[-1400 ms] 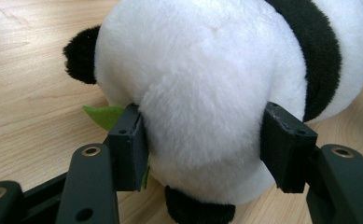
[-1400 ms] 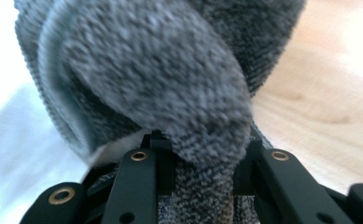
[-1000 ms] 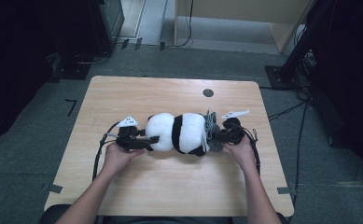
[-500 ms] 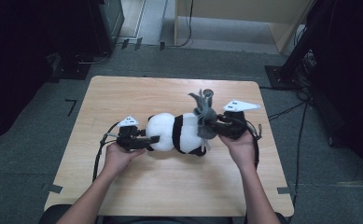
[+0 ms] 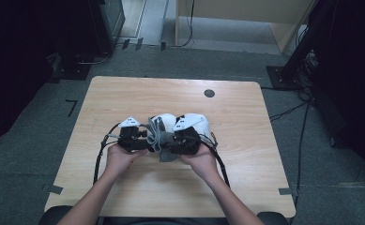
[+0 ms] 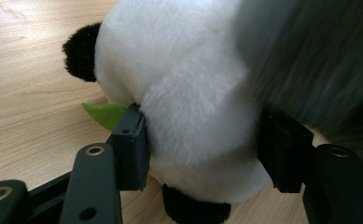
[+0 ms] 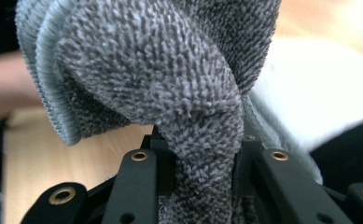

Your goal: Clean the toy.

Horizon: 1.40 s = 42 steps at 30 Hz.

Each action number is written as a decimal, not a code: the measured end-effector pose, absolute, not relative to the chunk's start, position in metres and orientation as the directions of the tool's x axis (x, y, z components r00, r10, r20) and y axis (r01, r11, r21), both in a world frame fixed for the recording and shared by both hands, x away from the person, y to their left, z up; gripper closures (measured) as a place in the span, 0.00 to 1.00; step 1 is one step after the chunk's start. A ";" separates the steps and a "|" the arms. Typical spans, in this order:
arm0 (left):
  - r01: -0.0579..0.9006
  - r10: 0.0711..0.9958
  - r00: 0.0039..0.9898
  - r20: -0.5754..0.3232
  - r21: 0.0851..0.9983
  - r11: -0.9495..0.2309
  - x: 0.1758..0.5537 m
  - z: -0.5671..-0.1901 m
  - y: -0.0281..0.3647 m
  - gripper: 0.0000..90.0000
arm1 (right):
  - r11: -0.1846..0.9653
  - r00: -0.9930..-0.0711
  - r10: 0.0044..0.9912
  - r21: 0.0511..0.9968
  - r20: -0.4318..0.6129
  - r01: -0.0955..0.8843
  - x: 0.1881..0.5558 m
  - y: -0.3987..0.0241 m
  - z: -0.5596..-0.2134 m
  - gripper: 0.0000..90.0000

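Note:
A black-and-white panda plush point(image 5: 167, 122) lies on the wooden table point(image 5: 246, 154). My left gripper point(image 5: 146, 136) is shut on its white body point(image 6: 188, 93), one pad pressed into each side. A green felt leaf point(image 6: 105, 114) pokes out beside the left pad. My right gripper point(image 5: 170, 140) is shut on a bunched grey terry cloth point(image 7: 170, 79) and holds it over the plush, close to the left gripper. From above, the cloth point(image 5: 157, 135) drapes between the two grippers. It also shows blurred as grey cloth point(image 6: 319, 60) over the plush. White plush fur point(image 7: 319, 93) lies behind the cloth.
A small black round plug point(image 5: 209, 93) sits in the tabletop near the far edge. Cables point(image 5: 98, 154) loop from both grippers across the table. Dark equipment and a wooden cabinet point(image 5: 246, 18) stand on the grey floor beyond the table.
My right gripper lifted the grey cloth from the plush's right end and carried it left over the plush, toward the left gripper. The left hand stayed put.

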State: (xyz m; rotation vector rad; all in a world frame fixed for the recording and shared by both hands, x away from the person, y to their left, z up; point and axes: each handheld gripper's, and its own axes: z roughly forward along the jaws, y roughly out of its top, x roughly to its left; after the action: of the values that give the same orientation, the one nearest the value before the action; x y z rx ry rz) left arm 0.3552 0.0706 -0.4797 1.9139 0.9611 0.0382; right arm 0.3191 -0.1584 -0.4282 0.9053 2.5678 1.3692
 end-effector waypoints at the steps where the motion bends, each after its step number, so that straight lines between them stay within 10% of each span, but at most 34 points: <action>1: 0.605 0.634 0.689 -0.352 0.761 -0.235 0.355 -0.480 0.071 0.47 | 0.439 -0.816 0.550 0.769 0.178 0.464 0.322 -0.158 -0.436 0.78; 42: 0.624 0.624 0.694 -0.360 0.732 -0.273 0.365 -0.478 0.068 0.50 | 0.252 -0.645 0.730 0.789 0.224 0.560 0.324 -0.274 -0.416 0.76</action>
State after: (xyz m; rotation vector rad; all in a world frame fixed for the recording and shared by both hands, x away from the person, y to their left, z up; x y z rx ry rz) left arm 0.3651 0.0676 -0.4783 1.9649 0.9632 -0.0012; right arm 0.3244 -0.2738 -0.4160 1.2179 2.3307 1.3439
